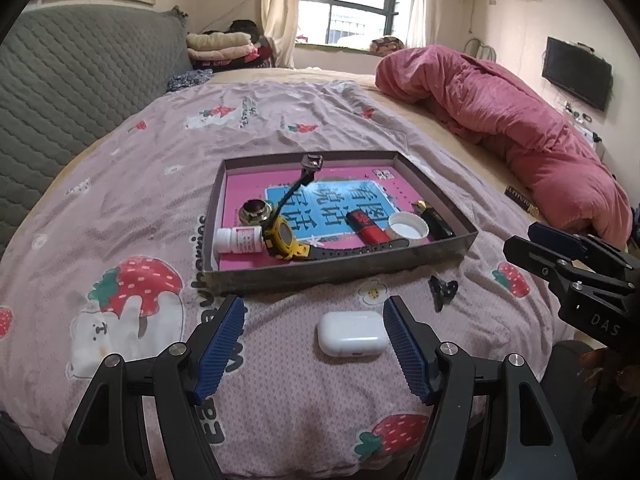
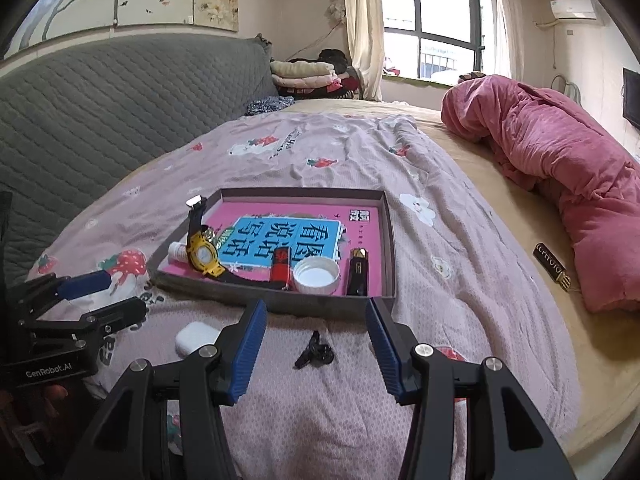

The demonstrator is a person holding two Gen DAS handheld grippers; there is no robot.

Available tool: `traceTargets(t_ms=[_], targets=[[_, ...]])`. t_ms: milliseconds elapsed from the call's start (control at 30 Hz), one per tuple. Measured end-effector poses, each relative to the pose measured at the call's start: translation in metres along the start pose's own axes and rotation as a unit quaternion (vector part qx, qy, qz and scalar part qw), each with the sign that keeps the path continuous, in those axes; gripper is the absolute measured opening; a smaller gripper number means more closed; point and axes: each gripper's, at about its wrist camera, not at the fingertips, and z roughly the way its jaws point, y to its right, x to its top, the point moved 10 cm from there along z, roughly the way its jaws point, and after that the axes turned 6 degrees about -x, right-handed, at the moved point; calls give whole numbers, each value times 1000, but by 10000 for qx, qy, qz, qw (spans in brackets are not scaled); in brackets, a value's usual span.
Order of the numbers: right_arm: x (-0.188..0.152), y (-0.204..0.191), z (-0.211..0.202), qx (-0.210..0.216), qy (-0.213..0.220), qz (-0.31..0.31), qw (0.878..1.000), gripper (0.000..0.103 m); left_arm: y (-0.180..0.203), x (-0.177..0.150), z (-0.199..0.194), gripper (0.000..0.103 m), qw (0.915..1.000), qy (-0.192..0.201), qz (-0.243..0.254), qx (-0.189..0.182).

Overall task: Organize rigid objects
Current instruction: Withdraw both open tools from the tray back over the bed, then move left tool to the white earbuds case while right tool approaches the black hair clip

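Left gripper: black two-finger gripper [image 1: 314,346] with ribbed blue pads, jaws spread wide and pinching nothing, hanging over the bedspread.
Earbud case: small white rounded plastic case [image 1: 353,338] lying on the bedspread between the left gripper's pads, untouched, closer to the right pad.
Right gripper: matching black gripper [image 2: 316,344] with blue pads, jaws spread, nothing pinched.
Clip: small black plastic clip [image 2: 315,353] lying on the bedspread between the right gripper's pads, touching neither.
Tray: shallow grey cardboard box lid [image 1: 320,274] with a pink printed floor, just beyond both grippers.
Tray contents: yellow-and-black digital wristwatch [image 1: 286,240], white pill bottle [image 1: 239,240] on its side, round metal knob [image 1: 255,211], red cylinder [image 1: 366,226], white screw cap [image 1: 408,226] lying open side up, black-and-gold lighter [image 1: 436,222].
Surface: pinkish-grey strawberry-print bedspread [image 1: 280,128] over a bed.
Beyond: rumpled pink quilt [image 1: 520,120] at the right.
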Motion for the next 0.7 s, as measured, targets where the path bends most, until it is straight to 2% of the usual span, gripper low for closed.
traceTargets(t_ms=[700], targets=[[-29, -7, 5, 120, -449, 14, 9989, 51, 6, -30, 14, 73, 9976, -627, -226, -199]])
